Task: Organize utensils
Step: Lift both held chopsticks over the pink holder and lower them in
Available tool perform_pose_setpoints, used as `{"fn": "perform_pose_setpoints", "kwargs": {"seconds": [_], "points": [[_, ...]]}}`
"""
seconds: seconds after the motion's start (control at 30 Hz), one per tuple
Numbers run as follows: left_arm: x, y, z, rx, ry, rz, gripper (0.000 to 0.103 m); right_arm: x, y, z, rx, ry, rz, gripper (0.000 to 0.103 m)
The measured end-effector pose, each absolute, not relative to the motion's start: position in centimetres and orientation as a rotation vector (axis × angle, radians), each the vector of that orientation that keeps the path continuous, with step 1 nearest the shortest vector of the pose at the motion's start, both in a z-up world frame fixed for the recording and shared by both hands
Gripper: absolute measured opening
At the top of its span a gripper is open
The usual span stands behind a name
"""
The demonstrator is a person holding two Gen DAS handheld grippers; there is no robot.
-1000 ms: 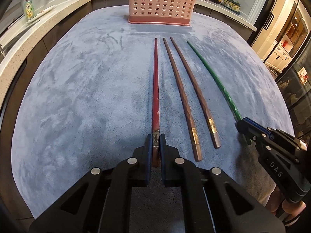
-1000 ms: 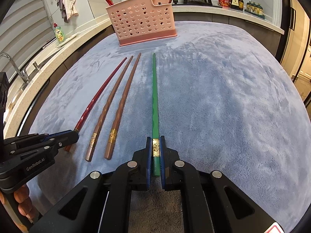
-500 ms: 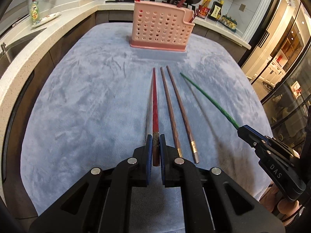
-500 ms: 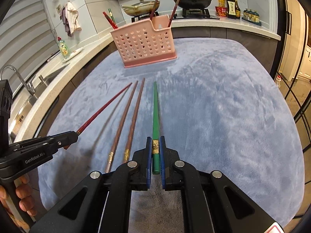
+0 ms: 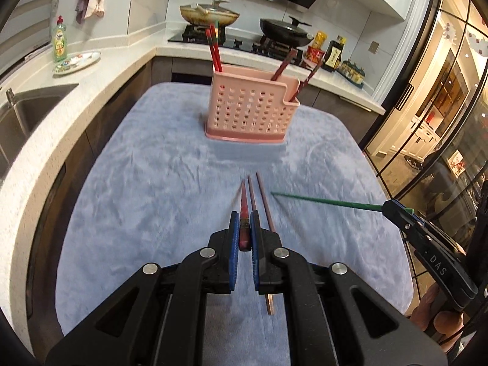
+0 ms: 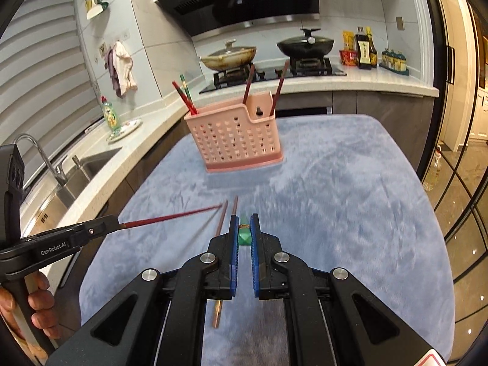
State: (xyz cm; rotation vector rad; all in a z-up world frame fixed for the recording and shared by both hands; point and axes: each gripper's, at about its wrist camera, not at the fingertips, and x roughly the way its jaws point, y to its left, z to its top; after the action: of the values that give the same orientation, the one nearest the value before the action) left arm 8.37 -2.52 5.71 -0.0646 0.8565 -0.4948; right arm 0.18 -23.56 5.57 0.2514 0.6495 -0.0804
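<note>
Left gripper (image 5: pixel 243 228) clamped on red chopstick (image 5: pixel 244 206) at its butt end, stick pointing forward toward holder (image 5: pixel 248 108), held above cloth (image 5: pixel 146 201). Seen from right wrist view: same red stick (image 6: pixel 170 217) sticking out of left gripper (image 6: pixel 113 224), tip hanging in the air over the cloth near the brown pair.

Right gripper (image 6: pixel 244 228) clamped on green chopstick (image 6: pixel 244 236), only the butt end visible between the pads, rest foreshortened. From left wrist view: green stick (image 5: pixel 323 199) projecting from right gripper (image 5: pixel 392 207), angled inward, clear of the cloth.

Two brown chopsticks (image 5: pixel 264 206) flat on cloth, side by side, tips toward holder, partly hidden under left gripper; one butt end showing below the right pad. In right view, brown pair (image 6: pixel 224 216) lying between the two held sticks.

Pink perforated holder upright at far end of cloth, already loaded: red and green sticks in left compartment, two dark red ones toward the right side.

Hand (image 6: pixel 33 302) gripping left handle at lower left of right view. Sink (image 6: pixel 79 167), soap bottle (image 6: pixel 110 115), two pans (image 6: pixel 305 44) on counter behind.
</note>
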Motion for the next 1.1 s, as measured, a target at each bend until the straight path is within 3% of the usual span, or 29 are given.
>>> {"fn": "perform_pose_setpoints", "kwargs": {"seconds": [0.53, 1.1], "points": [[14.8, -3.9, 11.4, -0.055, 0.703, -0.457, 0.007, 5.3, -26.0, 11.7, 0.258, 0.498, -0.091, 0.007], [24.0, -6.2, 23.2, -0.142, 0.369, -0.397, 0.007, 16.9, -29.2, 21.6, 0.400, 0.211, -0.042, 0.007]]}}
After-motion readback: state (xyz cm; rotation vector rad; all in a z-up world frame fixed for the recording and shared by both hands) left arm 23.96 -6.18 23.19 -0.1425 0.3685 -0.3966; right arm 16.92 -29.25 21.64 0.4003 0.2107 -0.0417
